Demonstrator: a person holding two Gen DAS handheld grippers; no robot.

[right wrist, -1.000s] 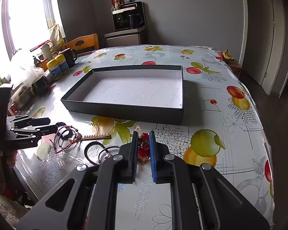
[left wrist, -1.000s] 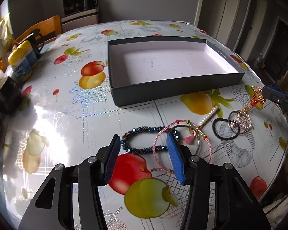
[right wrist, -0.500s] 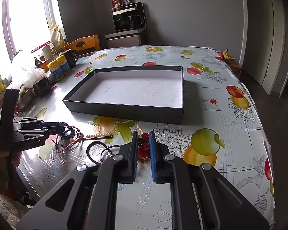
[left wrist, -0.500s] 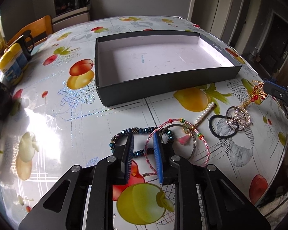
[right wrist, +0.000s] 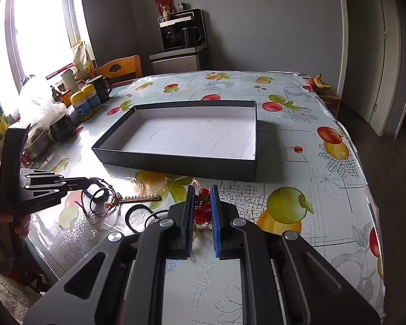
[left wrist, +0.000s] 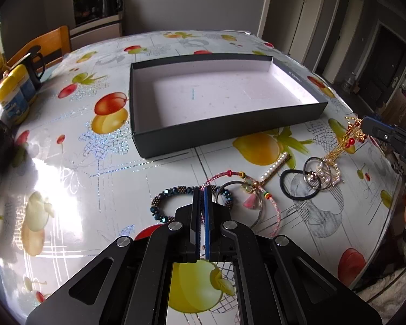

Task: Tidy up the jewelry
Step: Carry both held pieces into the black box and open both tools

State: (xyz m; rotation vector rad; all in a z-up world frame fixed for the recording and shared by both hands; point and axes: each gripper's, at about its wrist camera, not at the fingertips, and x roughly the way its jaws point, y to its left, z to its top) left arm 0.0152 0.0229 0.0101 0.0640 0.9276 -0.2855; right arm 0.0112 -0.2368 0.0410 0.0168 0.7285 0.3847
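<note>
Left gripper (left wrist: 202,189): fingers nearly together, pinching the pink cord bracelet (left wrist: 273,205) where it crosses the dark beaded bracelet (left wrist: 159,201) on the worktop (left wrist: 67,168). Right gripper (right wrist: 202,189): fingers narrowly parted, clamped on the gold chain with red beads (right wrist: 201,211). The open dark tray (left wrist: 203,135) lies beyond both sets of fingers. The black hair tie (left wrist: 292,192) lies right of the left fingers.
</note>
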